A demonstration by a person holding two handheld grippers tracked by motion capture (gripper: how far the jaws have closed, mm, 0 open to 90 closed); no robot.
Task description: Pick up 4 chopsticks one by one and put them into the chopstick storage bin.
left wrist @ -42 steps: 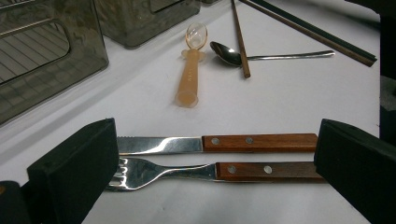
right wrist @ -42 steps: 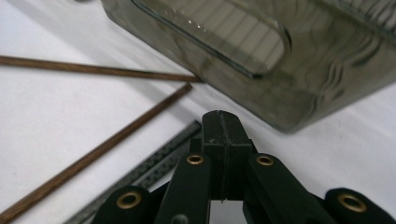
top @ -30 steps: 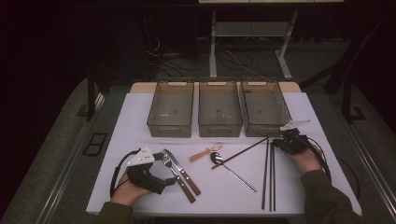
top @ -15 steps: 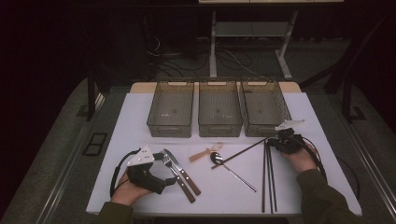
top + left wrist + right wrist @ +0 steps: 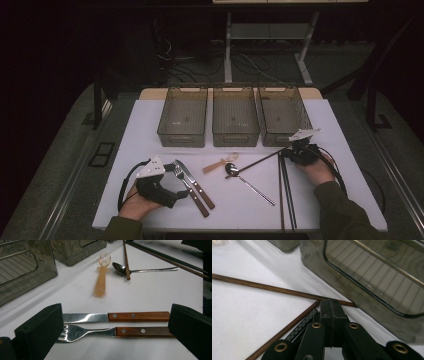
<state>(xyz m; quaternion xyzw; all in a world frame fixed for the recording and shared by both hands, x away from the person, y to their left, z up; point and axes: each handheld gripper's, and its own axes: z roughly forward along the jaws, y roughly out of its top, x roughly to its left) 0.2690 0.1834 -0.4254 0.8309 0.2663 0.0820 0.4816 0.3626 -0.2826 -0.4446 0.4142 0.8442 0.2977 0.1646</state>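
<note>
A wood-handled knife (image 5: 115, 316) and fork (image 5: 100, 332) lie side by side on the white table, between the wide-apart jaws of my left gripper (image 5: 115, 323). In the high view that left gripper (image 5: 182, 181) rests open at the front left, beside the knife (image 5: 204, 195). My right gripper (image 5: 288, 152) sits at the top ends of the chopsticks (image 5: 282, 195), in front of the right bin (image 5: 280, 140). In the right gripper view its jaws (image 5: 332, 306) are pressed shut, and a brown chopstick (image 5: 274, 288) passes by their tips. I see nothing between the pads.
Three clear grey bins stand in a row at the back, among them the left bin (image 5: 182, 137) and the middle bin (image 5: 235, 137). An orange plastic spoon (image 5: 220, 162) and a metal spoon (image 5: 250, 186) lie mid-table, with one brown chopstick (image 5: 260, 160) slanting across.
My right gripper has shifted slightly left along the chopsticks' top ends. The left gripper and the cutlery have stayed put.
</note>
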